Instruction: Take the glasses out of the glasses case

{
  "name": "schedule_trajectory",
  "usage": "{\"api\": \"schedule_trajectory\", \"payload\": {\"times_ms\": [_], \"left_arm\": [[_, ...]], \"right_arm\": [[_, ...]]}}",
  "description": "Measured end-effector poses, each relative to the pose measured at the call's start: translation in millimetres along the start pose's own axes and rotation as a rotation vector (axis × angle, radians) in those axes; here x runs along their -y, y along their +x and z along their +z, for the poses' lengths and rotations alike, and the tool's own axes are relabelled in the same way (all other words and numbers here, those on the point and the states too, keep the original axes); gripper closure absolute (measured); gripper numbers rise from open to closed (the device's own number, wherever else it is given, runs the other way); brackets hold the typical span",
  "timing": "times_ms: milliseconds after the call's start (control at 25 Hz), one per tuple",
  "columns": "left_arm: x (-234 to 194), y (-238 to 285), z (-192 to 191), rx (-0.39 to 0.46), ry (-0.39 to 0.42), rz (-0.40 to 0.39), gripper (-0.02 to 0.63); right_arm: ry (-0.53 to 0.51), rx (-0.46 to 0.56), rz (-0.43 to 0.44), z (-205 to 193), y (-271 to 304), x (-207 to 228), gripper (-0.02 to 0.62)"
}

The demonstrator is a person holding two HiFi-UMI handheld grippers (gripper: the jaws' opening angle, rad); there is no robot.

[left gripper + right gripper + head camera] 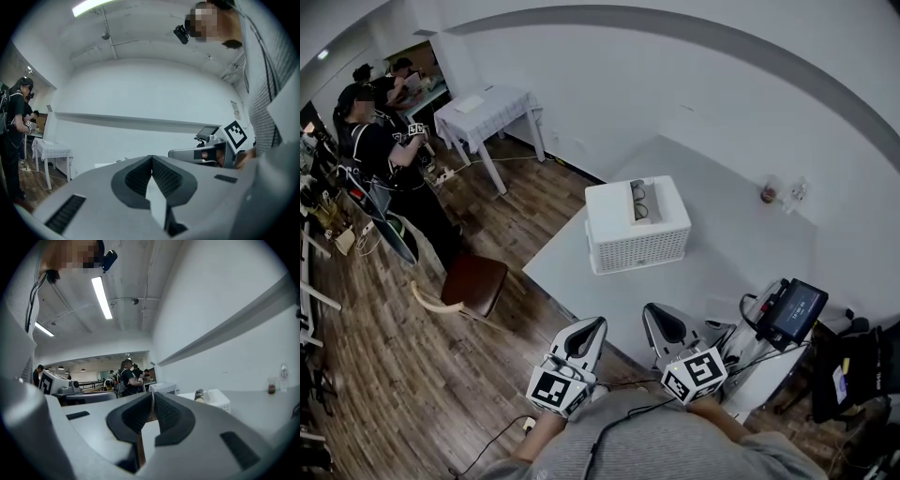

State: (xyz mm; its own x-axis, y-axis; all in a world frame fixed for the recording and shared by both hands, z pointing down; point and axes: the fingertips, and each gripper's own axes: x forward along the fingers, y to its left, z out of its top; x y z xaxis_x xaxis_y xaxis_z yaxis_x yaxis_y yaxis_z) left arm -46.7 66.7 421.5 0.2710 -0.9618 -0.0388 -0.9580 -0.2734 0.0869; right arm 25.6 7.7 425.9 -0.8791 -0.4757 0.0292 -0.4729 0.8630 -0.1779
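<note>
While neither holds anything, the left claw (596,326) and the right claw (660,321) sit side by side at the near edge of the white worktop (722,253). Each has its ribbed dark pads pressed together, with nothing between them. Each carries a marker cube (559,387) printed with a black-and-white square pattern, which has no letters to read. The claw shells are smooth grey plastic with rounded, tapering tips.

The glasses case (638,200) is a small dark oblong lying on top of a white box (637,242). The box is a rounded-corner block with perforated sides, standing towards the far left part of the worktop, well apart from both claws. The case is too small to tell whether it is open.

At the far right of the worktop stand a small brown-filled cup (768,191) and a clear bottle (796,192). Any labels on them are too small to read. A device with a dark screen (794,309) sits near right, its display unreadable. Left of the worktop, a chair with a brown seat (473,281) stands on the wood-plank floor (394,375).
</note>
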Motion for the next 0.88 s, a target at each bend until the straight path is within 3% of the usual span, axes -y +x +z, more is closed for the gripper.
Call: {"api": "schedule_trajectory", "payload": {"times_ms": [320, 880], "left_arm": [[-25.7, -16.5, -1.9, -0.035, -0.012, -0.016, 0.595], [-40.9, -13.3, 4.8, 0.009, -0.006, -0.136, 0.595]], "right_arm": [[0.008, 0.034, -0.078, 13.2, 6.5, 6.2, 0.58], [0.006, 0.062, -0.159, 24.5, 12.0, 11.7, 0.58]]}}
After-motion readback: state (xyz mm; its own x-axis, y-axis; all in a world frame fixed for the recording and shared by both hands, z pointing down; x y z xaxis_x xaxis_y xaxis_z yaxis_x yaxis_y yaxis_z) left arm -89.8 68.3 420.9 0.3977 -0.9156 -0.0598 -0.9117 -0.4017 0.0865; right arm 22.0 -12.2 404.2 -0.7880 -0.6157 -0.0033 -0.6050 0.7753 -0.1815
